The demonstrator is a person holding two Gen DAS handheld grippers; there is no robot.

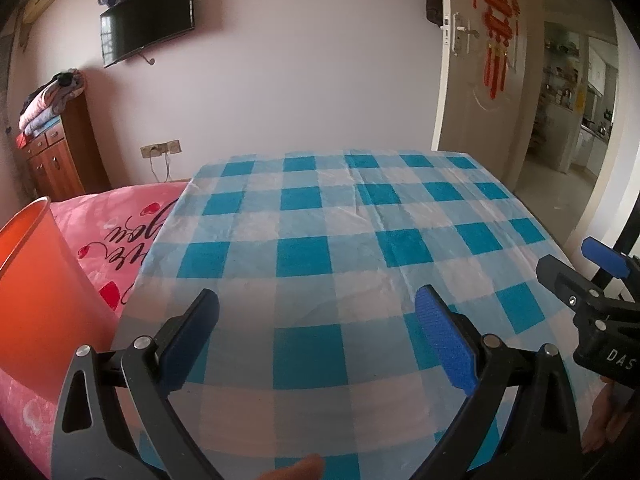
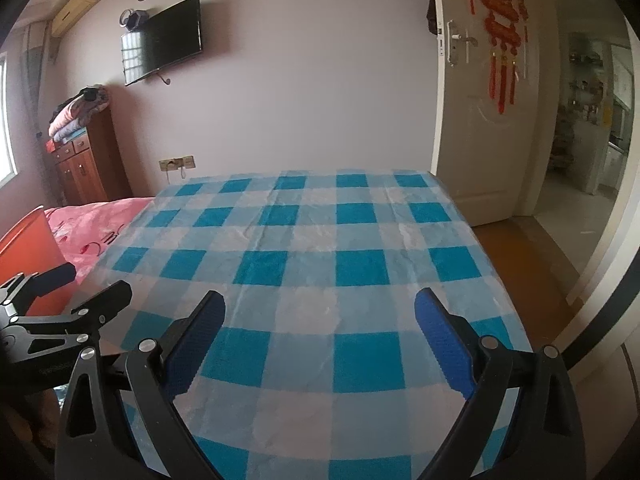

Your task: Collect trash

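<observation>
- Bedroom walls are showing pale pink, with a wall-mounted television hanging above a wooden cabinet that is carrying folded blankets.
- Blue-and-white checked cloth is covering the table, and no loose item is showing on its surface in either view.
- Left gripper is hovering over the table's near edge — jaws standing wide apart, nothing between them.
- Right gripper is hovering likewise beside it, also over the near edge, jaws spread and holding nothing.
- Orange bin — the trash receptacle — is standing just off the table's left edge, resting against pink bedding.
- White door at the far right is standing open, with a red hanging ornament on it.
</observation>
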